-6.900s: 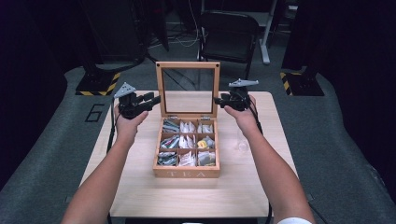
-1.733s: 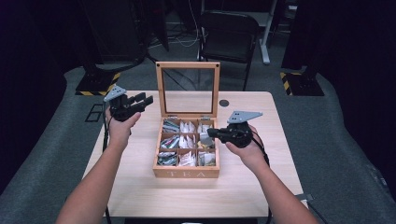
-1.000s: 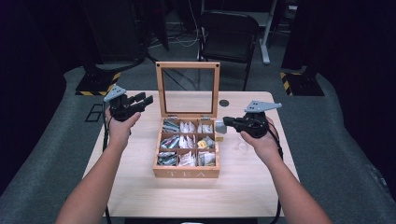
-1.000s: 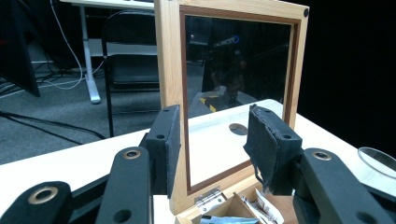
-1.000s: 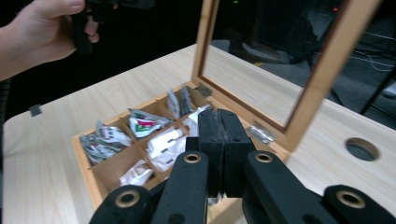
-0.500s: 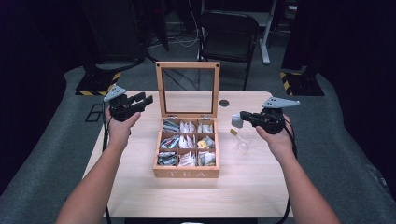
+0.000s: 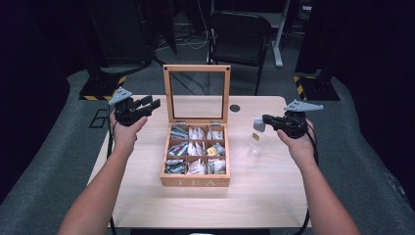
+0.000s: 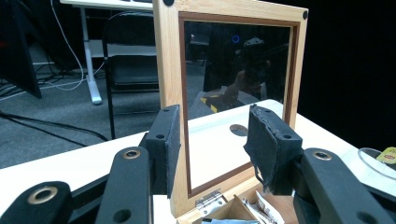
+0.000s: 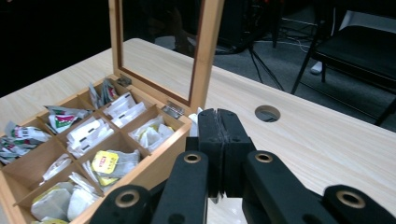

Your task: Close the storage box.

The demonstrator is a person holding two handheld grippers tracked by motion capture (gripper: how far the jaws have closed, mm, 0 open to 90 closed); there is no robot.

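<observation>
Your right gripper is clamped on a tea bag above the glass near the table's right edge; your left gripper stands apart.

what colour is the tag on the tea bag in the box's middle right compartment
Yellow: the tea bag tag in the tea box shows best in the right gripper view.

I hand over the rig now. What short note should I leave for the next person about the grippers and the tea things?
Left gripper: open, empty, beside the upright lid of the tea box.
Right gripper: shut on a tea bag, above the clear glass that stands right of the box.
Done: box open, one bag out.
Left: probably lower the bag into the glass and release it.
</observation>
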